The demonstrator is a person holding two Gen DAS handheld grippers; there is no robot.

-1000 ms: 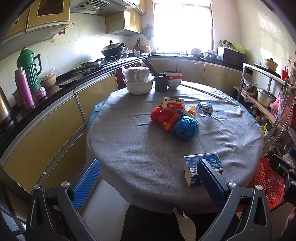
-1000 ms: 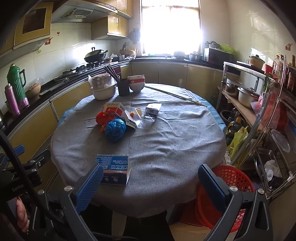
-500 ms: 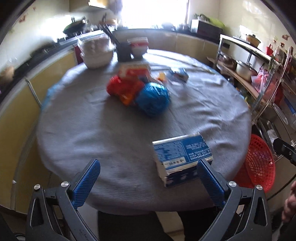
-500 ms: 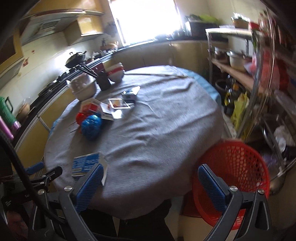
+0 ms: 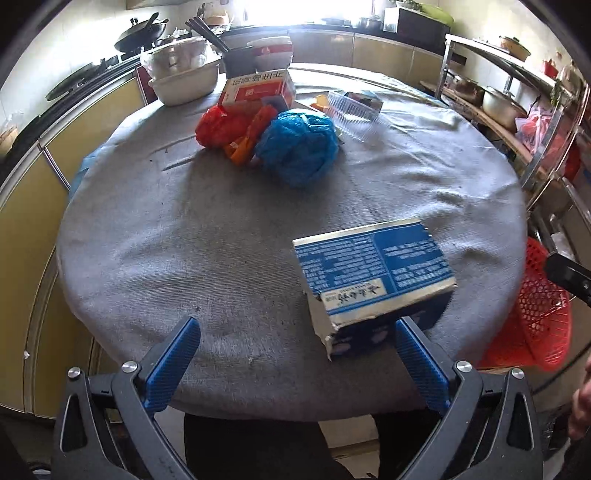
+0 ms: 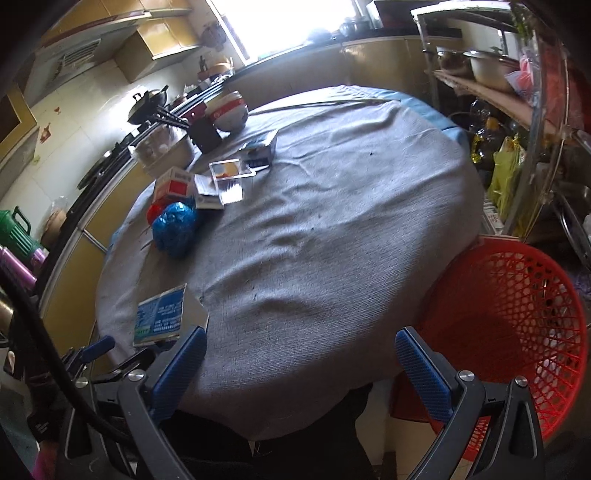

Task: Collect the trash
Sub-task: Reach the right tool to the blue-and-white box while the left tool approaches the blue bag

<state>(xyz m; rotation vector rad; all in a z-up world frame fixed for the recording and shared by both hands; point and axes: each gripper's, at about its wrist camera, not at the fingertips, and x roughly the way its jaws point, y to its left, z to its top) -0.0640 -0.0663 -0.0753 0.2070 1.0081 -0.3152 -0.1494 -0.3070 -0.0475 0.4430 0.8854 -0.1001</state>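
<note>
On worktop point(image 5: 221, 258): cartons, 3 – blue point(image 5: 373, 273) at 5 o'clock, red-white point(image 5: 256, 86) and small blue point(image 6: 260, 153) at 12. Bag wads, 2: blue point(image 5: 299, 147), red point(image 5: 221, 125). Clear tray point(image 5: 352, 114), 1. Red basket point(image 6: 517, 314), 1.

You're in a home kitchen: wok point(image 5: 140, 35) on the stove, yellow cabinets point(image 6: 155, 40) along tiled walls, a range hood point(image 6: 75, 55), bowls point(image 6: 227, 110) on a cloth-covered round table point(image 5: 221, 236), pots on a rack point(image 5: 495, 107).

Open right claw point(image 6: 301, 363), red basket point(image 6: 517, 317), perhaps empty
</note>
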